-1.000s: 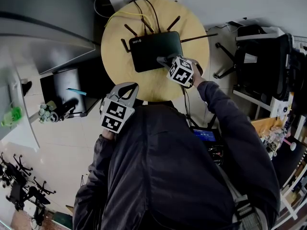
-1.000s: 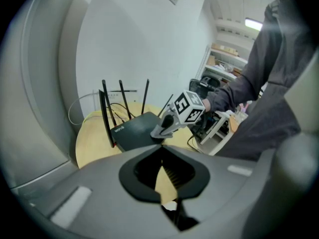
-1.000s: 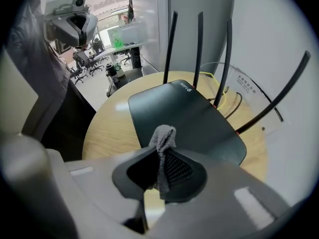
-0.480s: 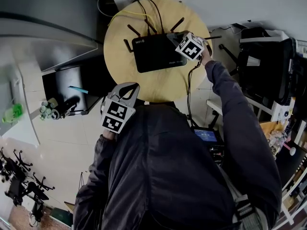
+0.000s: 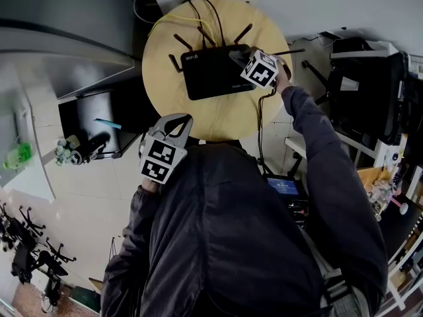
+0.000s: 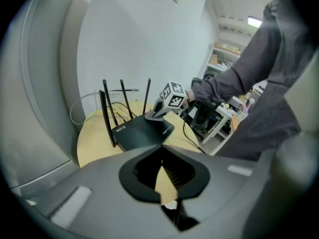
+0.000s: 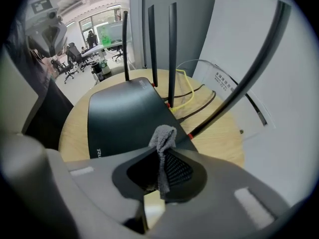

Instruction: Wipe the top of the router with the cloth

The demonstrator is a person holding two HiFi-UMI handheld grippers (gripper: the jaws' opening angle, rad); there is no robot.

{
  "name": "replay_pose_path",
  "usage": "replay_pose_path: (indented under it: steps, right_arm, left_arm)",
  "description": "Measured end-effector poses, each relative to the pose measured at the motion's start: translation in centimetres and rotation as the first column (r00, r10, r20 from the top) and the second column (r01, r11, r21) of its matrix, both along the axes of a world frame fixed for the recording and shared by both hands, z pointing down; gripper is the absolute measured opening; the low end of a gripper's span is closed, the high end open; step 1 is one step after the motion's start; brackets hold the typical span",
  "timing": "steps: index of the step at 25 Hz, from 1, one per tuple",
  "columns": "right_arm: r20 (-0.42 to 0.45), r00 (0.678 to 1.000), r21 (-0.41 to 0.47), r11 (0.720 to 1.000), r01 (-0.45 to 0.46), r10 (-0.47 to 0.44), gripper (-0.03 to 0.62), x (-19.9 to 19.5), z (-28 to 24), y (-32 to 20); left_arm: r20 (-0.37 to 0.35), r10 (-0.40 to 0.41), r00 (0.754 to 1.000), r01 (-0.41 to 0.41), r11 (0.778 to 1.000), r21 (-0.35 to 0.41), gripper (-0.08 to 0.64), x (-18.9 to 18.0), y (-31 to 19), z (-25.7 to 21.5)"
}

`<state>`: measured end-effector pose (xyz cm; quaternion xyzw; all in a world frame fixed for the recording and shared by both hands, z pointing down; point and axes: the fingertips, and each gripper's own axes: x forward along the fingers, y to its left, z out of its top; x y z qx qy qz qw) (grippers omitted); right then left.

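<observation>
A black router [image 5: 213, 72] with several thin antennas lies on a round wooden table [image 5: 218, 117]. My right gripper [image 5: 242, 58] is over the router's far right corner and is shut on a small grey cloth [image 7: 163, 135]. The cloth's bunched end sticks out past the jaw tips, just above the router [image 7: 122, 121]; whether it touches I cannot tell. My left gripper [image 5: 177, 121] hangs off the table's near edge, well apart from the router [image 6: 141, 132], shut with nothing in it. From the left gripper view, the right gripper [image 6: 152, 115] sits on the router's right end.
Black and yellow cables [image 5: 198, 15] run off the table's back edge towards the wall. Beside the table on the left is a grey cabinet [image 5: 66, 51]. A black chair [image 5: 363, 78] is on the right, and a device with a lit blue screen [image 5: 283, 187] lies below.
My right gripper has moved with the cloth from the router's near right part to its far right corner. The left gripper has stayed put.
</observation>
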<state>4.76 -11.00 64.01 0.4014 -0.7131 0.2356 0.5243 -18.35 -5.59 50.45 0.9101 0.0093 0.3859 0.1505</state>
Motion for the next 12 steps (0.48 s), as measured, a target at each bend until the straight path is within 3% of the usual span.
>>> replay_pose_path:
  steps: [12]
  right_arm:
    - [0.036, 0.999, -0.025, 0.999, 0.038, -0.037, 0.025, -3.9, -0.1, 5.8]
  left_arm:
    - [-0.007, 0.025, 1.0, -0.025, 1.0, 0.0, 0.0, 0.2, 0.8, -0.1]
